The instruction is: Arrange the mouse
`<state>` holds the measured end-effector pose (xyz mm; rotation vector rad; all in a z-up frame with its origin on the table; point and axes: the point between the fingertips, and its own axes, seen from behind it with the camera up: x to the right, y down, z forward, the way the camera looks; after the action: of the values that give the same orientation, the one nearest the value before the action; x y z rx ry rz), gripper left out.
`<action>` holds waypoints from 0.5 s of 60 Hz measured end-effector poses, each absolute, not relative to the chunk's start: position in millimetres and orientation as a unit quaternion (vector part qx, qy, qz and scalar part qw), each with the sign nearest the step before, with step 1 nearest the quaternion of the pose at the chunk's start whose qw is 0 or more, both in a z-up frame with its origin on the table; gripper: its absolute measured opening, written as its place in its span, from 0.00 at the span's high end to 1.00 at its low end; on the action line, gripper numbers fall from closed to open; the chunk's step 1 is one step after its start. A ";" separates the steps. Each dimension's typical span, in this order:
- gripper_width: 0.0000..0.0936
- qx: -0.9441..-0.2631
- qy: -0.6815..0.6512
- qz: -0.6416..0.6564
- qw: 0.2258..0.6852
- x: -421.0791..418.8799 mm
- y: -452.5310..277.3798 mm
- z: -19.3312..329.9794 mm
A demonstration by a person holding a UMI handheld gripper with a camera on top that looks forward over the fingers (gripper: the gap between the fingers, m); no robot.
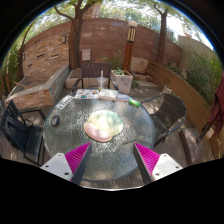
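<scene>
A small dark mouse (55, 120) lies on the left part of a round glass table (70, 140). A pale round pad (103, 124) lies at the table's middle, just ahead of my fingers. My gripper (112, 166) is held above the table's near edge, open and empty, with the magenta pads (76, 158) wide apart. The mouse is ahead of the left finger and off to its left, well apart from it.
A green object (134, 101) and some pale items (95, 94) lie at the table's far side. Dark chairs (20, 132) stand around the table, one also at the right (172, 112). A bench (97, 73), a planter (122, 80) and a brick wall (100, 40) are beyond.
</scene>
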<state>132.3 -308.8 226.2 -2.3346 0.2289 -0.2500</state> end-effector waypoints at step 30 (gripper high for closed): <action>0.09 -0.924 0.024 0.007 0.381 -116.0 -132.8 43.3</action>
<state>-116.0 -132.8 43.3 -2.3594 0.0620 0.0188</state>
